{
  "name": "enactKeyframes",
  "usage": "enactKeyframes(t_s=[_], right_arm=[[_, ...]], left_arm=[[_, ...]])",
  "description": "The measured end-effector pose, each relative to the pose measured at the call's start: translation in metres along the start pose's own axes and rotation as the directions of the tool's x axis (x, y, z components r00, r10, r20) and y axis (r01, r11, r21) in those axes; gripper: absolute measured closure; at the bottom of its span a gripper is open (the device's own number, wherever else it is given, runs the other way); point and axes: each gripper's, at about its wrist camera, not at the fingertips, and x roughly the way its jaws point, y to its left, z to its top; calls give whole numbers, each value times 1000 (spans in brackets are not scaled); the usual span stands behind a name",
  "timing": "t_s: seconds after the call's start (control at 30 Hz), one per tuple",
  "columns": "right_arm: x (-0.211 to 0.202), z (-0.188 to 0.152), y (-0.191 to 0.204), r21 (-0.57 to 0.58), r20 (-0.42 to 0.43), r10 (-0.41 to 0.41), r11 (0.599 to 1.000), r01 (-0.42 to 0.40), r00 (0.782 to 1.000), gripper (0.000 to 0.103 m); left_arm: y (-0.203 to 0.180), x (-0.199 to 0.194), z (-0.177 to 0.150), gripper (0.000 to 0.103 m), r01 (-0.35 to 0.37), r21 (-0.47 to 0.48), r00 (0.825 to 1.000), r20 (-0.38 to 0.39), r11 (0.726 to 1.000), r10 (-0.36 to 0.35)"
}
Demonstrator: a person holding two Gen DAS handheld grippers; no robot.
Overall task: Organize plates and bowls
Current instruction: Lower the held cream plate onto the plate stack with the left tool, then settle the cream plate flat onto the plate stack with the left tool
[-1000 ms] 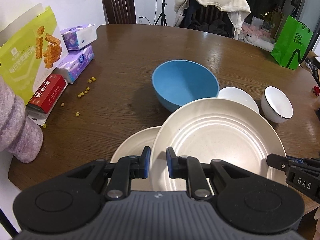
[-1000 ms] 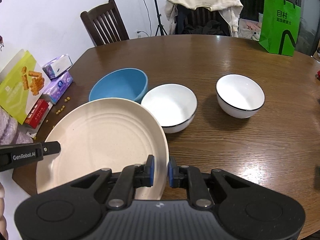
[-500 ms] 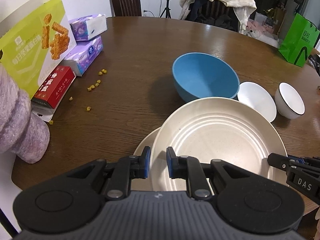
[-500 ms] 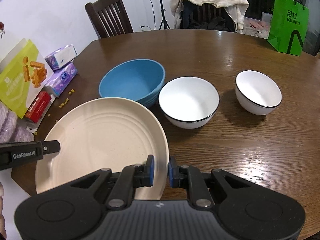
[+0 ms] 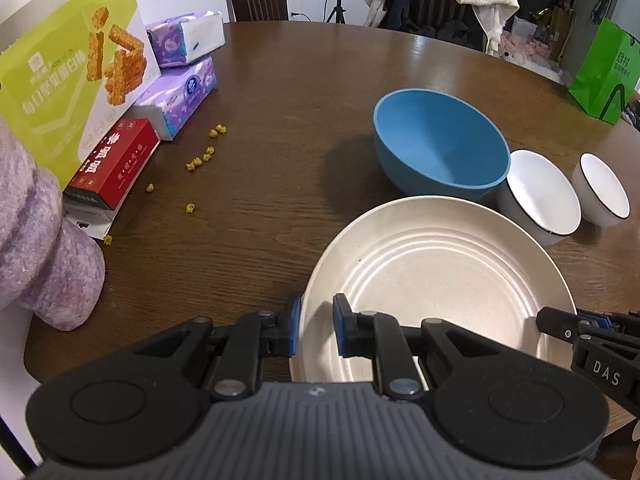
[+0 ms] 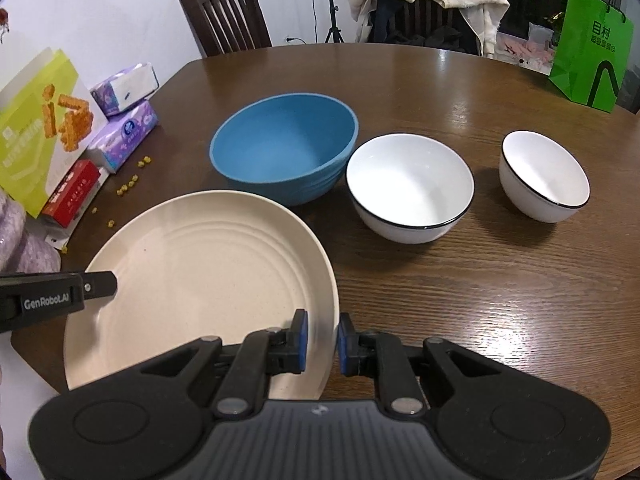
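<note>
I hold a large cream plate point(image 5: 432, 280) between both grippers, low over the near part of the wooden table point(image 5: 300, 80). My left gripper point(image 5: 316, 328) is shut on its left rim. My right gripper point(image 6: 322, 340) is shut on its right rim, and one of its fingertips point(image 5: 560, 322) shows in the left wrist view. Beyond the plate point(image 6: 208, 264) stand a blue bowl point(image 6: 284, 152), a larger white bowl point(image 6: 408, 184) and a smaller white bowl point(image 6: 544, 174), both with dark rims. No second plate shows under the held one.
Along the table's left side are a yellow-green snack bag point(image 5: 68, 92), two purple tissue packs point(image 5: 180, 96), a red box point(image 5: 112, 160) and several yellow crumbs point(image 5: 200, 156). A purple sleeve point(image 5: 40, 248) rests at the near left edge. A green bag point(image 6: 592, 44) and chairs stand beyond.
Both grippers brought the cream plate down and back toward the near table edge, away from the blue bowl. The second cream plate seen beneath its left side is now covered.
</note>
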Motion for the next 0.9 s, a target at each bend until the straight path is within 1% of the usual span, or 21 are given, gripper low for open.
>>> enactKeyframes(t_s=[0.4, 0.57, 0.9], right_arm=[[20, -13, 12, -26, -18, -57, 998, 57, 998, 87], [24, -15, 12, -34, -11, -71, 997, 71, 997, 87], [32, -18, 17, -50, -14, -92, 995, 91, 996, 87]], left_arm=[[0, 25, -8, 86, -15, 62, 999, -28, 998, 17], [-5, 30, -11, 86, -30, 101, 999, -20, 994, 32], [-7, 35, -12, 86, -35, 124, 999, -25, 992, 39]])
